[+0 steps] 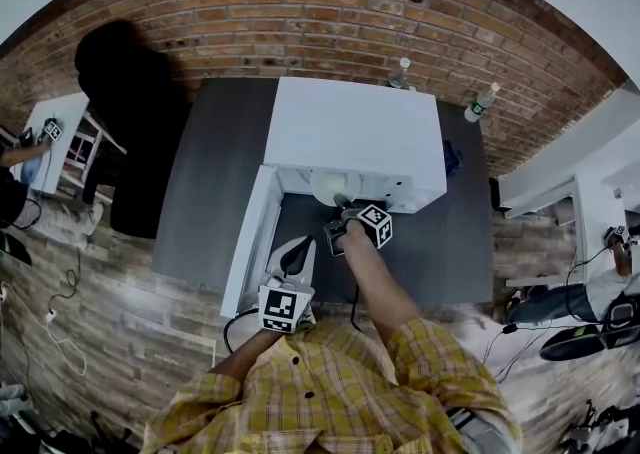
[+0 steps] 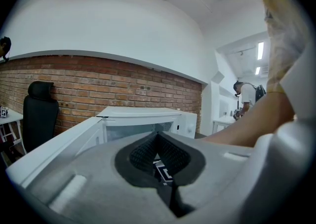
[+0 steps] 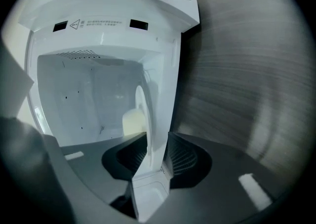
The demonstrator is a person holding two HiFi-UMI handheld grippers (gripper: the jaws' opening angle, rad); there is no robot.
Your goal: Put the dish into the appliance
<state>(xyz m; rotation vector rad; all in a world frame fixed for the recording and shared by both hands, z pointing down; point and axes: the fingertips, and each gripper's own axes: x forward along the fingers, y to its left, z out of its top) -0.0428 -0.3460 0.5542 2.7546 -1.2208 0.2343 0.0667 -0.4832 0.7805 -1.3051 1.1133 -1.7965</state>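
A white microwave point(image 1: 350, 132) sat on a dark grey table point(image 1: 210, 172), and its door point(image 1: 248, 242) was swung wide toward 7 o'clock in the head view. Two bottles point(image 1: 400, 72) stood behind it, at about 1 o'clock. The cavity was lit and held one thing, the white dish point(image 3: 142, 119), which lay just inside the opening at the front sill.

In the right gripper view the camera was rolled, so the table filled the 3 o'clock side and the dish appeared edge-on as a thin upright arc. The right gripper point(image 3: 155, 161) pointed into the cavity with its jaws released and standing apart. The dish's near rim stood between the two dark pads, with a gap showing at the 9 o'clock pad, so nothing pinched it.

The left gripper point(image 2: 160, 156) hung back at 6 o'clock of the open door. Its jaws were clenched together on nothing. The right gripper's marker cube point(image 1: 375, 225) showed through the hollow between its pads.
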